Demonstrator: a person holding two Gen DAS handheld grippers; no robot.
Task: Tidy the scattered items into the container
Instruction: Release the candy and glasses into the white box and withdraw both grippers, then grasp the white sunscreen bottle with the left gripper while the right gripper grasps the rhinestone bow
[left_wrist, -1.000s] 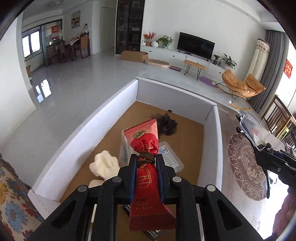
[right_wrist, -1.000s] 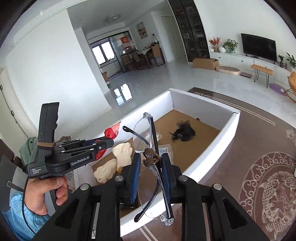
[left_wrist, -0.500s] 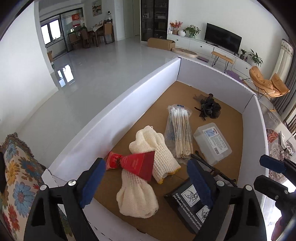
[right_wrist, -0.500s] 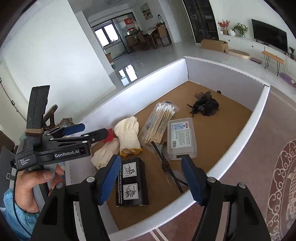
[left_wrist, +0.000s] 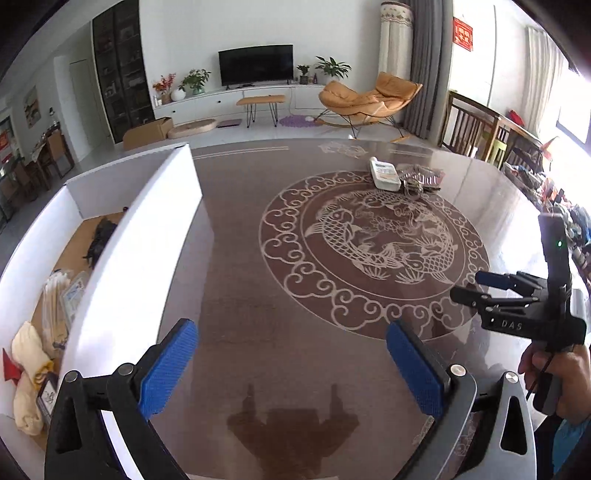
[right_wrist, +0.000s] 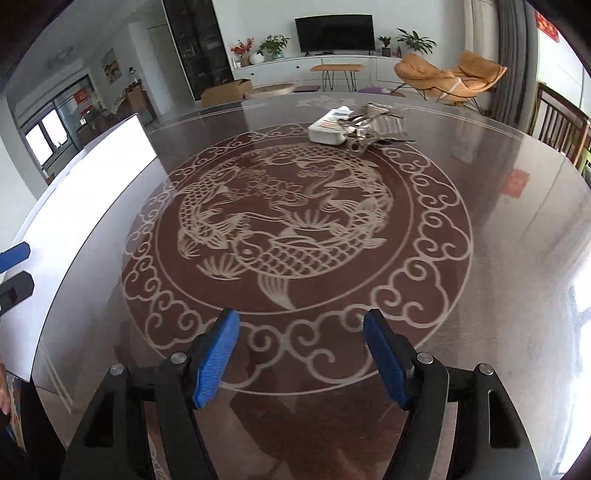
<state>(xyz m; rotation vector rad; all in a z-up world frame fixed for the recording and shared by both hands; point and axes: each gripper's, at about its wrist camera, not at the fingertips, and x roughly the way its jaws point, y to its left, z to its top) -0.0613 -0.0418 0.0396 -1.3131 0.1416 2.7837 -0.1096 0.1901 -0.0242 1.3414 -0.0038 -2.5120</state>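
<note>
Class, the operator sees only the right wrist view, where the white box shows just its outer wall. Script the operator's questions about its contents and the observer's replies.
Operator: What lies inside the white box?
Observer: Cream knitted gloves lie at its near end.
Operator: And at the far end?
Observer: A black tangled item lies there on the brown floor of the box, beyond a clear bag of cotton swabs.

The letters "DAS" stand in pale print on the right claw's (left_wrist: 476, 286) black body.
</note>
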